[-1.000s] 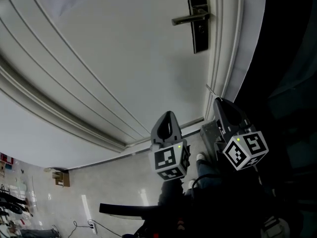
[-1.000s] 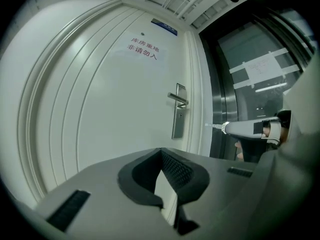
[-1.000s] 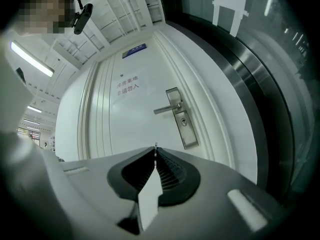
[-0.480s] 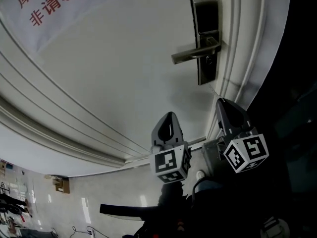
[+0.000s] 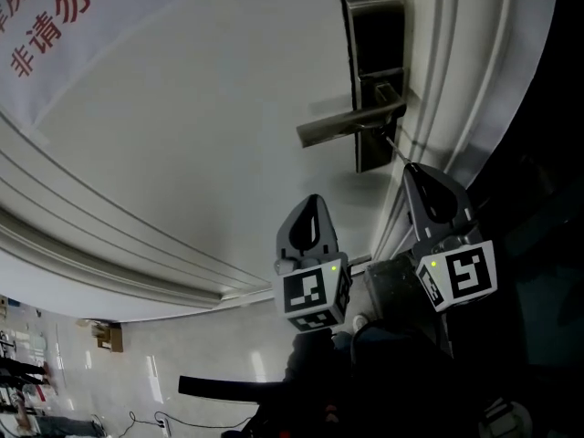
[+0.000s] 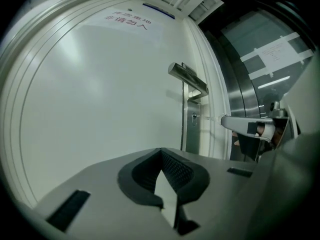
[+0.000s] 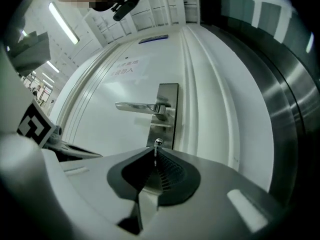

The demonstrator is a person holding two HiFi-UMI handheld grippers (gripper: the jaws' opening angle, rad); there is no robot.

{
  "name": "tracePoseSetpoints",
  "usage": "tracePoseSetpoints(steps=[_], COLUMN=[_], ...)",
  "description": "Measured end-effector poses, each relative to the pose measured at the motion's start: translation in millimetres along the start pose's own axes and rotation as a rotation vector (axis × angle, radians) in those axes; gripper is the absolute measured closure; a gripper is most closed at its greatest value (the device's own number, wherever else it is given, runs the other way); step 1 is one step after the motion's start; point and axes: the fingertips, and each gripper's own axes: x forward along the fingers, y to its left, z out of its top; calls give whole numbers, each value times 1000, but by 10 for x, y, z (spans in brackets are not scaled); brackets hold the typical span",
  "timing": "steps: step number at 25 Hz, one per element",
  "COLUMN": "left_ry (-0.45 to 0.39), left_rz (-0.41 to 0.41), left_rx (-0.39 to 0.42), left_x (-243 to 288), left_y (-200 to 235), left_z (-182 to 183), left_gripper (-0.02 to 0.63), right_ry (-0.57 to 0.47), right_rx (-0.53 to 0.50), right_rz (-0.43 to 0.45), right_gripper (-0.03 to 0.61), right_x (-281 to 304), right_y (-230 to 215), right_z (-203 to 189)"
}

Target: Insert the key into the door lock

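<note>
On the white door [image 5: 210, 126] a dark metal lock plate [image 5: 372, 62] carries a lever handle [image 5: 342, 128]. My right gripper [image 5: 412, 166] is shut on a thin key [image 5: 397, 150] that points up at the plate just under the lever. In the right gripper view the key [image 7: 155, 157] sticks out between the shut jaws of the right gripper [image 7: 156, 151], its tip right below the round keyhole [image 7: 158, 143]. The left gripper view shows the key [image 6: 214, 118] a little short of the plate [image 6: 191, 129]. My left gripper [image 5: 312, 201] is shut and holds nothing, left of the lock.
A white moulded door frame [image 5: 456, 89] runs along the right of the lock, with a dark opening beyond it. A sign with red characters [image 5: 55, 26] hangs high on the door. Glossy floor tiles [image 5: 137, 372] and a small cardboard box [image 5: 108, 337] lie below.
The lock plate and lever now sit lower and larger in the head view. My right gripper with the key has come up close under the lever. The left gripper has kept its place.
</note>
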Motion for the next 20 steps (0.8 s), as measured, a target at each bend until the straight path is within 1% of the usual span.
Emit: tracePoseSetpoints(steps=[6,9,12,16,18,20], left_ry=[-21,-29,-23,2,11,21], left_rz=[-43,-66,-82,-107,-124,-141], left_rx=[4,23,36,37,46,53], left_x=[102,139,164,208,243,284], left_y=[-77,-93,-99,-99,-120,-155], left_z=[159,213,230,188,173,168], left_gripper=[612,613,612,612,612,612], right_ry=[40,47,65,129,147,158], right_rx=[-309,-433,-580,-815,-901,-965], right_rz=[-19,-20,-25,-32,-36,-36], right_gripper=[566,566,566,566,566,566], right_x=[41,80,104,143,157,169], right_y=[0,31,59,82,83,85], right_z=[63,90,89,56,45,39])
